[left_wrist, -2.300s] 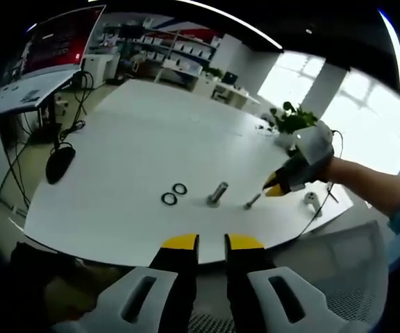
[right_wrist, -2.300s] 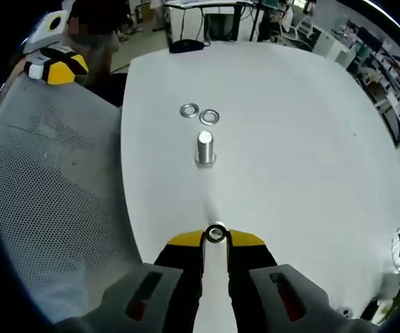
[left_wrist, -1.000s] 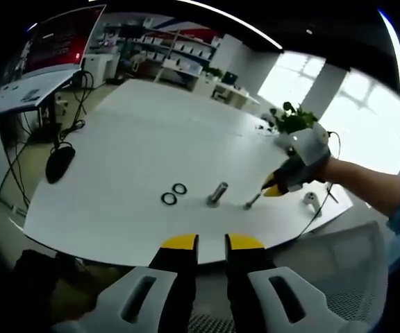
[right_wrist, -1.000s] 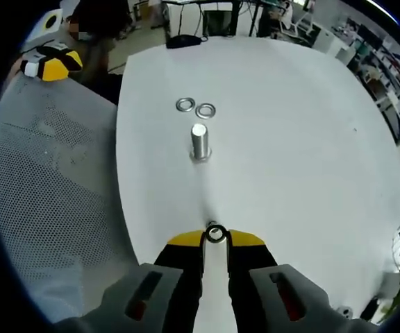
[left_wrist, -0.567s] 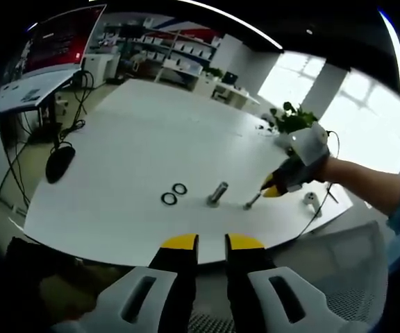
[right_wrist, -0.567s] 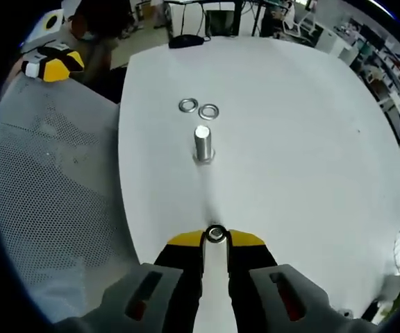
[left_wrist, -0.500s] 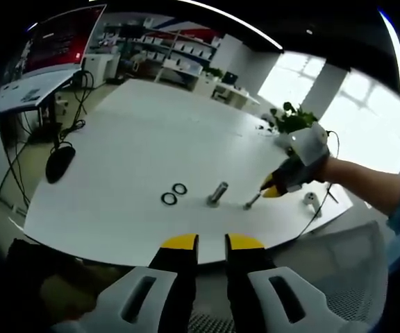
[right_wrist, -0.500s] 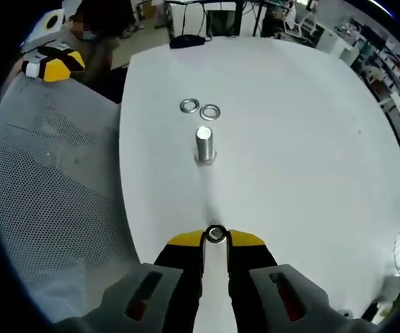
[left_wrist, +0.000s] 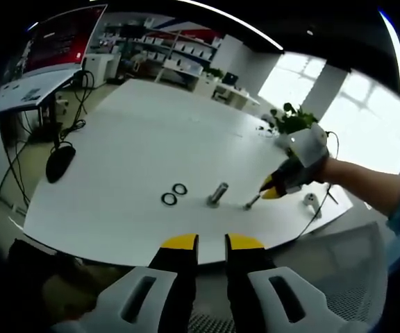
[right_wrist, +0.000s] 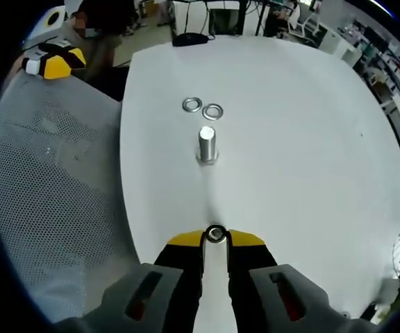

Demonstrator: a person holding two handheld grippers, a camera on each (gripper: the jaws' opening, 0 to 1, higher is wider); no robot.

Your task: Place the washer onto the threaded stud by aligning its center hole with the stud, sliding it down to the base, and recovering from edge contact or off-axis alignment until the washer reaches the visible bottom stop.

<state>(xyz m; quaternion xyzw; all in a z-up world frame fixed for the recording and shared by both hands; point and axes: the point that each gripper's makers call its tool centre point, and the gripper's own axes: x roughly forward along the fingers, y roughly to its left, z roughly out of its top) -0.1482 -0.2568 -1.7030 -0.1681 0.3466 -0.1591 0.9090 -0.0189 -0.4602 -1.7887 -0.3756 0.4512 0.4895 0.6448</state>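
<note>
Left gripper view
Left tool: its two yellow-tipped jaws stand close with a thin gap and nothing between them. It hangs off the near edge of the worktop.
Stud: it stands on the white worktop, its long way running up from the base, leaning a bit in this view.
Spare washers: two rings lie flat side by side, just left of the stud.
Right tool: it comes in from the right, held in a hand, tips low over the worktop just right of the stud. A small gray piece lies under its tips; I cannot tell what it is.
Other things: a black mouse lies near the left edge, and a green plant stands at the far side.

Right gripper view
Right tool: its jaws pinch the washer at the yellow tips.
Washer: a small metal ring, its hole facing the camera.
Stud: it stands straight ahead of the washer, well apart, flat top end up.
Spare washers: the two rings lie just past the stud.
Left tool: its yellow tips show at the top left, past a gray mesh chair.
</note>
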